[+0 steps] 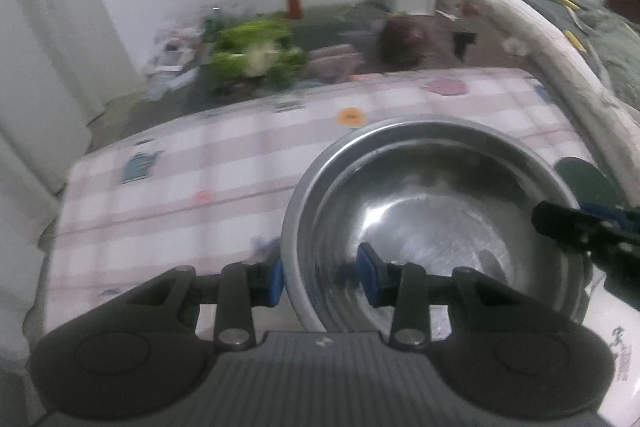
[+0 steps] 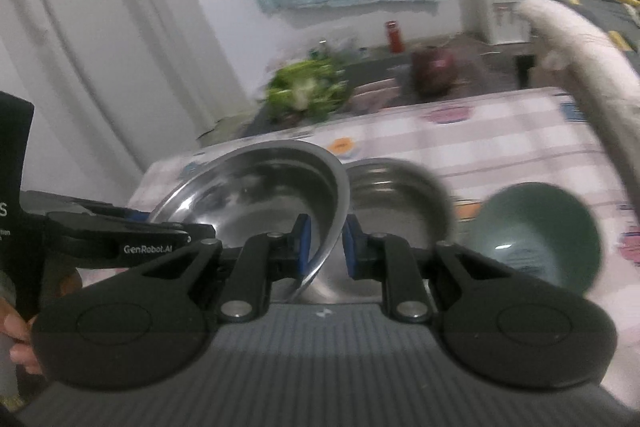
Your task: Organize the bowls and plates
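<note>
Both grippers grip one steel bowl (image 2: 256,195) by opposite sides of its rim, above a table with a checked cloth (image 1: 168,187).

In the left wrist view the left gripper (image 1: 322,277) has its blue pads on either side of the bowl's near-left wall, one outside and one inside, at a moderate gap and closed on it. The bowl (image 1: 432,211) fills the right half of that view, and a second rim line inside it suggests two bowls nested, though blur makes this unsure. The right gripper (image 1: 560,227) reaches in from the right edge to the bowl's right rim.

In the right wrist view the right gripper (image 2: 326,243) stands narrow, its pads pinching the thin rim of the bowl, which tilts up toward the left. The left gripper (image 2: 200,229) comes in from the left to the bowl's other side, with fingers of the person's hand (image 2: 18,331) visible at the lower left edge.

Just right of the held bowl, on the cloth, sits a smaller steel bowl (image 2: 400,199), and right of that a green bowl (image 2: 536,231) (its inside catching a small glint). Beyond the table's far edge lie leafy greens (image 2: 308,91) and a red bottle (image 2: 394,37).
</note>
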Demonstrator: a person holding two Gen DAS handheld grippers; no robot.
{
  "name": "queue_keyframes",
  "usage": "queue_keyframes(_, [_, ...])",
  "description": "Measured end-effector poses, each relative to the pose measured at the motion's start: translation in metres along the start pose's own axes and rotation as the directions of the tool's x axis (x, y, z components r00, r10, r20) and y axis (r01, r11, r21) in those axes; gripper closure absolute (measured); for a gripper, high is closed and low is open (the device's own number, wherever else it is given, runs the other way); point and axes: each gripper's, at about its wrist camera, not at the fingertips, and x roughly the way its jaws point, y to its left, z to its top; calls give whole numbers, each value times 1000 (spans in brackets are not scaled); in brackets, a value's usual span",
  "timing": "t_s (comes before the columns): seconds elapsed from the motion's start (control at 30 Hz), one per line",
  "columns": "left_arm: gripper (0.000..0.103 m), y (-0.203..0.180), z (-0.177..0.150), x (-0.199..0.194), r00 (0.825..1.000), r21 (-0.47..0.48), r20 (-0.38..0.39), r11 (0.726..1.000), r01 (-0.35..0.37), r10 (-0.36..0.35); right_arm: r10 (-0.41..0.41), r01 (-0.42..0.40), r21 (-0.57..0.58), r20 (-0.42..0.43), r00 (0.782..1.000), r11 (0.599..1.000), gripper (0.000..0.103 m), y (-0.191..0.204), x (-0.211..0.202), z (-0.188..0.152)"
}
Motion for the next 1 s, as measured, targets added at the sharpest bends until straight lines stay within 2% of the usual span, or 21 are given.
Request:
queue_keyframes(0.13, [64,-28,9,25,999,25,-36,999,21,-20,-44,45,26,-7,999,999,85,-33,-2,2])
queue_keyframes(0.33, [64,-43,14,47,998,66,-63,998,12,-8,-72,72,13,-49,996,997,85,-55,17,1])
queue_keyframes(0.47, [64,-43,15,51,998,103,-61,995,-7,13,-71,71,7,-62,996,997,80,-61,32,5])
queue_keyframes(0.7, [64,-31,14,48,999,87,-35,996,-22,25,-92,93,7,-53,994,996,78,-72,36,15])
queue_keyframes(0.93, [64,-31,10,64,997,90,-72,996,-19,25,-94,95,20,-63,994,995,78,-79,58,33])
queue_keyframes(1.0, [60,-29,10,69,997,81,-76,997,-18,24,-105,105,1,-68,992,994,78,-75,69,37])
